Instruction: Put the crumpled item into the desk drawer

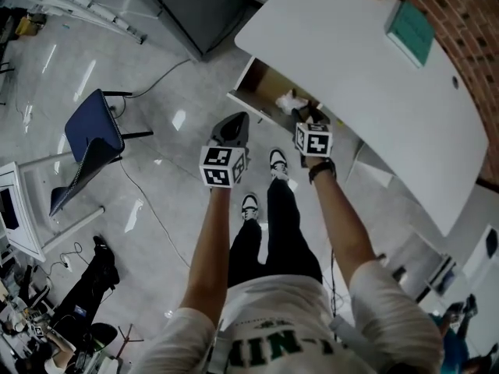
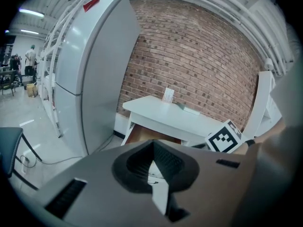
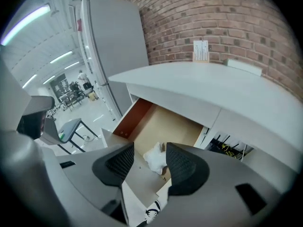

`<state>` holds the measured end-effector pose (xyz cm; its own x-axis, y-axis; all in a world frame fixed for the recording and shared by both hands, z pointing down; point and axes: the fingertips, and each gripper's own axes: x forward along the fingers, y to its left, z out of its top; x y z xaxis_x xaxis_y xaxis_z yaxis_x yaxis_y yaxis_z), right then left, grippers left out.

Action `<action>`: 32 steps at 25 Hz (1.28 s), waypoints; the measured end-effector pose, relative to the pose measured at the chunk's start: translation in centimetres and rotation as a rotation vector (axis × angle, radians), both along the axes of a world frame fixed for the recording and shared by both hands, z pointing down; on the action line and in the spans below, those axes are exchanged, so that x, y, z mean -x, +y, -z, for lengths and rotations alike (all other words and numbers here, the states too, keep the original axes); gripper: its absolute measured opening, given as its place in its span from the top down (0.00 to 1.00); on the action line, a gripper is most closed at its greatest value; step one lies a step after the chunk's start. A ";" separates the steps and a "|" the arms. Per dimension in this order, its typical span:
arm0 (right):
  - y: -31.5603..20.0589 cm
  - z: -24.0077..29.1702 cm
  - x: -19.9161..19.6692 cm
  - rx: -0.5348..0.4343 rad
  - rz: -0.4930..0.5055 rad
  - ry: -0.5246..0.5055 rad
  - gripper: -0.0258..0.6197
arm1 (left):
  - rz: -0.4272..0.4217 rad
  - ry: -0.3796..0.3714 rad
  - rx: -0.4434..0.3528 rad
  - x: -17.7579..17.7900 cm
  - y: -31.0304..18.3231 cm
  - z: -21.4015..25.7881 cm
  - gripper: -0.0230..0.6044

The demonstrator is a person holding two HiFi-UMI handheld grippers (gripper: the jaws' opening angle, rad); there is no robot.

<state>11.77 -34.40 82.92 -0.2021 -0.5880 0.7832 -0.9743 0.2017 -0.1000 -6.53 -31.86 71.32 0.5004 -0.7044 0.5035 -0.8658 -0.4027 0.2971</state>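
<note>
The white desk [image 1: 366, 68] has its wooden drawer [image 1: 261, 84] pulled open. The crumpled white item [image 1: 290, 101] lies inside it. In the right gripper view the crumpled item [image 3: 155, 157] rests on the drawer's floor [image 3: 165, 124], seen through the gap between the jaws and clear of both pads. My right gripper [image 3: 147, 156] is open and hovers above the drawer's front; in the head view it [image 1: 310, 117] hangs just right of the item. My left gripper [image 1: 233, 128] is held left of the drawer, over the floor, shut with nothing in it [image 2: 153, 148].
A tall grey cabinet [image 2: 90, 74] stands left of the desk. A green book [image 1: 411, 28] and a card stand [image 3: 201, 51] sit on the desktop. A blue chair [image 1: 92, 135] and a floor cable [image 1: 148, 201] are at left. My shoes [image 1: 277, 162] are below the drawer.
</note>
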 end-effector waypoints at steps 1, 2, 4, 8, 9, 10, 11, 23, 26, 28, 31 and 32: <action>0.2 1.1 0.0 -0.014 0.000 -0.005 0.66 | -0.003 0.001 -0.005 0.0 0.1 0.7 0.97; 0.5 2.3 -0.1 -0.028 -0.001 -0.011 0.66 | -0.009 0.001 -0.011 0.0 0.1 1.5 0.97; 1.1 4.7 -0.6 -0.054 -0.014 -0.016 0.66 | -0.026 -0.004 -0.024 -0.2 0.3 3.1 0.97; 2.8 9.7 -1.7 -0.118 -0.036 -0.023 0.67 | -0.040 -0.006 -0.050 -0.4 1.1 6.7 0.97; 3.1 11.2 -1.8 -0.138 -0.035 -0.024 0.67 | -0.043 -0.004 -0.062 -0.5 1.3 7.7 0.97; 3.4 12.7 -1.9 -0.159 -0.033 -0.025 0.67 | -0.046 -0.004 -0.075 -0.6 1.4 8.8 0.97; 3.5 14.2 -1.8 -0.182 -0.030 -0.026 0.68 | -0.047 -0.004 -0.087 -0.6 1.6 9.9 0.97; 7.4 28.9 -2.1 -0.438 -0.085 -0.067 0.84 | -0.010 0.028 -0.249 0.0 4.1 22.8 0.97; 8.4 32.2 -2.1 -0.499 -0.103 -0.083 0.87 | -0.020 0.025 -0.307 -0.6 4.3 25.5 0.97; 9.0 34.1 -2.1 -0.535 -0.111 -0.104 0.88 | -0.028 0.019 -0.336 -1.0 4.7 26.9 0.97; 9.6 36.6 -2.5 -0.581 -0.104 -0.106 0.90 | -0.036 0.006 -0.363 -1.6 5.3 28.7 0.97; 9.8 37.4 -2.8 -0.597 -0.099 -0.097 0.90 | -0.040 0.000 -0.372 -1.8 5.5 29.2 0.97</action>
<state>14.52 -24.62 45.54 -0.1774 -0.9394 0.2935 -0.9835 0.1587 -0.0866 -4.78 -26.32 42.10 0.5308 -0.8193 0.2168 -0.8474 -0.5163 0.1237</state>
